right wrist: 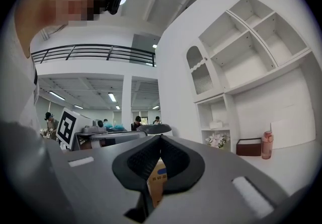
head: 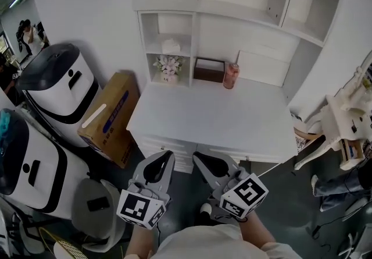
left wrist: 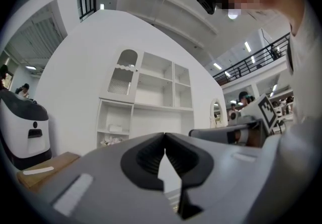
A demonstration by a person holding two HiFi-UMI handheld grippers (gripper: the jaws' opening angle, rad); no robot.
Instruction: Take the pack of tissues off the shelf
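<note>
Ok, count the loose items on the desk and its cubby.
4: pack of tissues on the cubby's upper shelf, flowers below, brown box and pink bottle at the desk's back. None seems hidden.

We find no word or number that can be read. The cardboard box (head: 110, 118) leaning by the left edge of the desk (head: 232, 118) bears blue print, too small and blurred in both the head view and the right gripper view. The pot of flowers (head: 168, 68) at the desk's back left corner has a small tag, also illegible. The left gripper (head: 165, 158) and right gripper (head: 199, 159) carry black-and-white square markers, which are patterns, not letters.
</note>
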